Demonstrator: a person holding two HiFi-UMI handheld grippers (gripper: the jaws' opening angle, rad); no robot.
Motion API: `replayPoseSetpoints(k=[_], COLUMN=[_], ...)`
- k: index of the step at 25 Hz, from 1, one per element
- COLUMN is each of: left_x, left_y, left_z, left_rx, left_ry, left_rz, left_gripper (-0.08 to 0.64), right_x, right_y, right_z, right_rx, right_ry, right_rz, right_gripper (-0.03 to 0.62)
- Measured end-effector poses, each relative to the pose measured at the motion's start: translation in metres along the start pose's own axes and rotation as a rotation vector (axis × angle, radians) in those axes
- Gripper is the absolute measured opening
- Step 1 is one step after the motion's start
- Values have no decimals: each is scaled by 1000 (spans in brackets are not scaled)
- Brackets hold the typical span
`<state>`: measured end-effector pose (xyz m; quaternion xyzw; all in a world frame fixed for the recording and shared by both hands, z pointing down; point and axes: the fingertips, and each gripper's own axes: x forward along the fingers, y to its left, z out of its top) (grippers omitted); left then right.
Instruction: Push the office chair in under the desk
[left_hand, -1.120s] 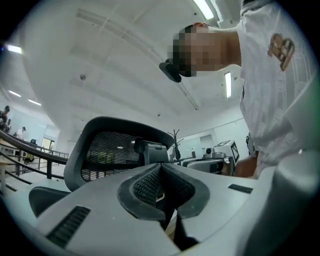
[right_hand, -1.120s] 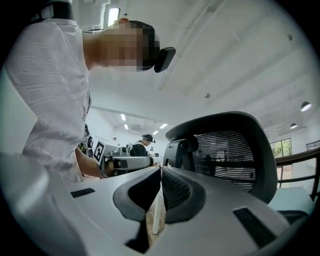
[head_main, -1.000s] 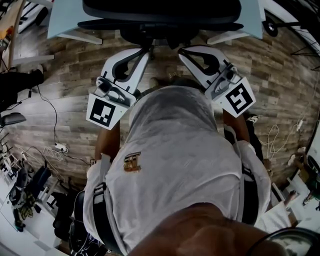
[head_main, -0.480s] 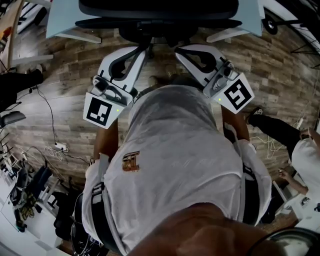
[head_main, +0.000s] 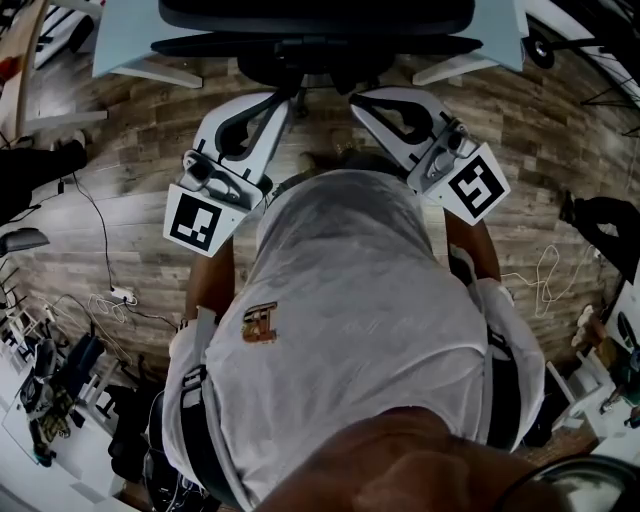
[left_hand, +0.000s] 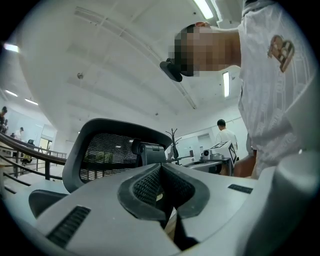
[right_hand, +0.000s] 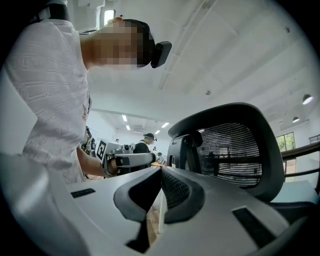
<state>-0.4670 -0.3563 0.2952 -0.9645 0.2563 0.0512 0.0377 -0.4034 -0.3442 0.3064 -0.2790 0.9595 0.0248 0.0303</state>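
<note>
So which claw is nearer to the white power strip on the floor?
Left. The left claw points at the chair on the power strip's side of the person; the right claw is beyond the body.

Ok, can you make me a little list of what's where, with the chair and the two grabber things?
Chair: black office chair, mesh back, just ahead of the person
Desk: pale desk, showing on both sides of the chair
Left gripper: shut, empty, pointing at the chair
Right gripper: shut, empty, pointing at the chair
Touching the chair: cannot tell
Floor: wood planks, with cables
</note>
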Motion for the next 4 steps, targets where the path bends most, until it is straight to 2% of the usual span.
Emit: replayPoseSetpoints(k=[4], left_x=[1], left_y=[-4], left_z=[-7], left_rx=[1], left_ry=[4], left_rz=[-2], left_gripper=[18], right_x=[-5], right_y=[1], right_z=[-6], right_rx=[-1], right_ry=[2], right_rz=[0], right_gripper=[32])
